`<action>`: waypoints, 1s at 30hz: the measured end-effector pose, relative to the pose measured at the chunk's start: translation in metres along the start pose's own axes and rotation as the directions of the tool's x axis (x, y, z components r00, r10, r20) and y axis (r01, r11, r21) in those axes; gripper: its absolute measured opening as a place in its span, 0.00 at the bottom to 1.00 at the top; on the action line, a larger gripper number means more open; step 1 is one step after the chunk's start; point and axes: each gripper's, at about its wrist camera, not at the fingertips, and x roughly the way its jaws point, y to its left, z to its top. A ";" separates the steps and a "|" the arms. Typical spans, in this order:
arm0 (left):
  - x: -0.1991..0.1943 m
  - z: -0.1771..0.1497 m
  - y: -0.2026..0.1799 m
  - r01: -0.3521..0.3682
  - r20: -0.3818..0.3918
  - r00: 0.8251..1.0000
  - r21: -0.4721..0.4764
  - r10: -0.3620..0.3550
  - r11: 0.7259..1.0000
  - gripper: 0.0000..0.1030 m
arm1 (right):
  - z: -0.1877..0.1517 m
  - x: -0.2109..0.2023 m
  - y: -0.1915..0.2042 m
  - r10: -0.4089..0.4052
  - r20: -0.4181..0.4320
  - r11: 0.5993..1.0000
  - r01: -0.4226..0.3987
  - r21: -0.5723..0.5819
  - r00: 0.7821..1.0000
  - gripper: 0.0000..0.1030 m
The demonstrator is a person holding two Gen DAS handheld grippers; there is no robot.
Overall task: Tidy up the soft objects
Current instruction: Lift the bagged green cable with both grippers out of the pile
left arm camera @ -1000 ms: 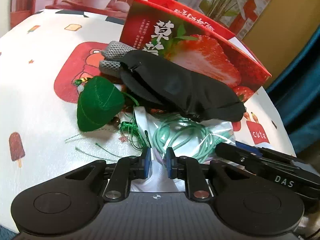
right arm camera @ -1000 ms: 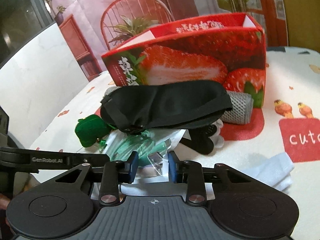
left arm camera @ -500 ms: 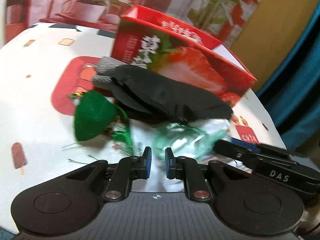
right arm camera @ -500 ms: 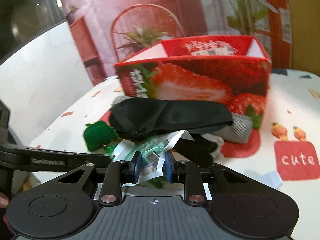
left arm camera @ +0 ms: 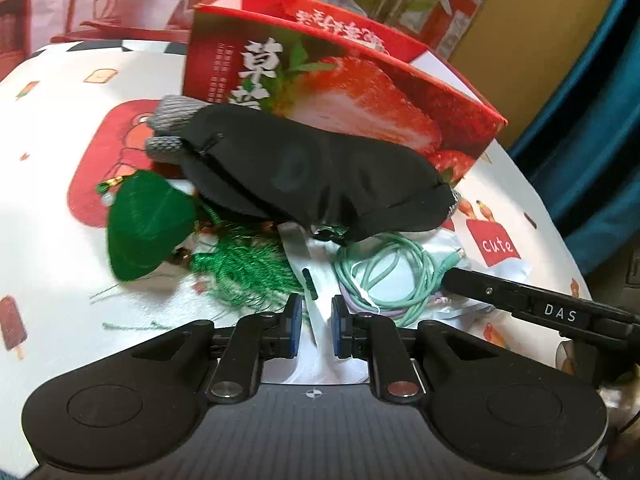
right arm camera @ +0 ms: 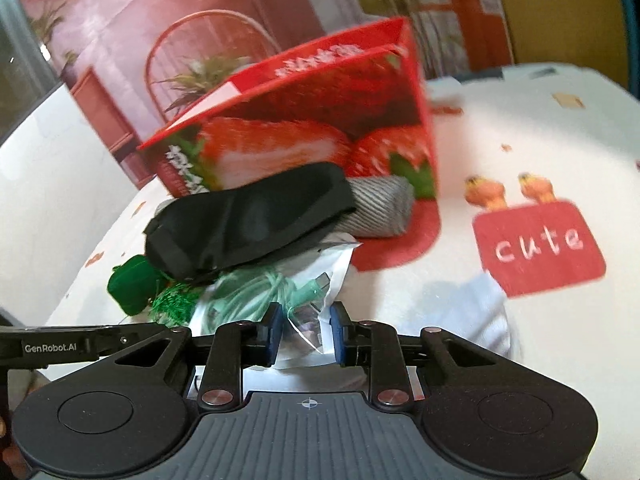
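Across most of both frames, a white tablecloth (left arm camera: 56,208) printed with red patches and popsicles. In the upper centre of the left view, a red strawberry box (left arm camera: 340,92), open-topped. Draped just below it, over a grey knit roll (left arm camera: 172,120), a black sleep mask (left arm camera: 312,176). At centre left, touching the mask's lower edge, a green stuffed sachet (left arm camera: 148,224) with a green tassel (left arm camera: 244,268). Right of the tassel, a clear plastic bag (right arm camera: 332,276) holding a coiled mint-green cable (left arm camera: 384,272).

At lower centre of the left view, left gripper (left arm camera: 313,326), narrowly parted, a strip of white bag material between the pads; contact unclear. At lower centre of the right view, right gripper (right arm camera: 306,330), parted somewhat wider, a crumpled bag corner between the pads without a visible clamp. Under the right gripper, at lower right, a pale blue cloth (right arm camera: 476,312).
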 end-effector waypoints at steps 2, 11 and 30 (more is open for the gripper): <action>0.005 0.005 -0.003 -0.006 -0.013 1.000 0.013 0.006 1.000 0.19 | -0.002 0.002 -0.006 0.013 -0.002 1.000 -0.013 0.022 1.000 0.23; 0.035 0.027 -0.014 -0.009 -0.054 0.999 0.010 0.009 1.000 0.41 | -0.003 0.007 -0.014 0.038 -0.005 0.998 -0.038 0.042 0.999 0.24; 0.030 0.028 -0.013 0.052 -0.044 0.998 -0.027 -0.053 0.998 0.26 | 0.002 0.000 0.003 0.069 0.019 0.997 -0.069 0.029 0.997 0.21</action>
